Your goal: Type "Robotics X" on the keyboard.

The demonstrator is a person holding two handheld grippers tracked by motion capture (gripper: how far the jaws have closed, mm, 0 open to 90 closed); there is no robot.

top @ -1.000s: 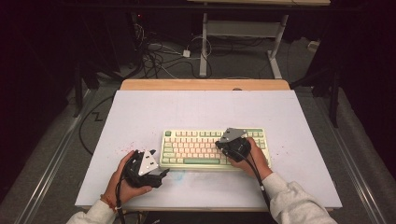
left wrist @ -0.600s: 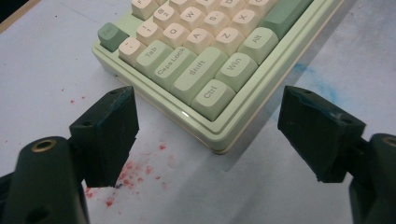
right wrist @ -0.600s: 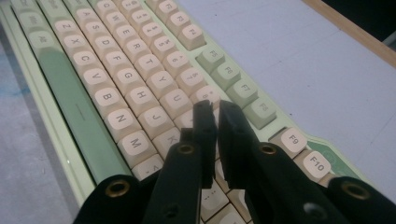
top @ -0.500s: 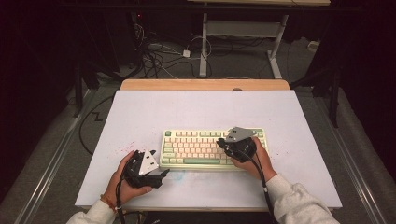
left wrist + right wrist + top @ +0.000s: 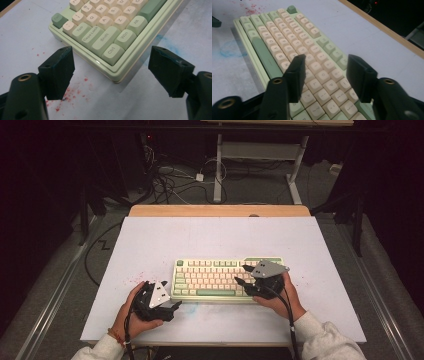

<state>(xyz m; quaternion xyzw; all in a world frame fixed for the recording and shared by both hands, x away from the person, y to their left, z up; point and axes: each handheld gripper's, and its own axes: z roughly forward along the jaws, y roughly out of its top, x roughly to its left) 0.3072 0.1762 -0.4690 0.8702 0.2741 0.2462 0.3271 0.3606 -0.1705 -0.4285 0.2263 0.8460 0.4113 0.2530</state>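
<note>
Right claw (image 5: 323, 75) open over keyboard (image 5: 210, 277) | left claw (image 5: 110, 75) open beside it

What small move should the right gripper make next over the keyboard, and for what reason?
Probably lower the right gripper a little onto one key. Its fingers are open and hang just above the right half of the keyboard, holding nothing, while the left gripper waits open at the keyboard's near left corner.

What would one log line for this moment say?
left tool: open, facing keyboard front-left corner | right tool: open, above right-side keys | nothing held | white table
</note>
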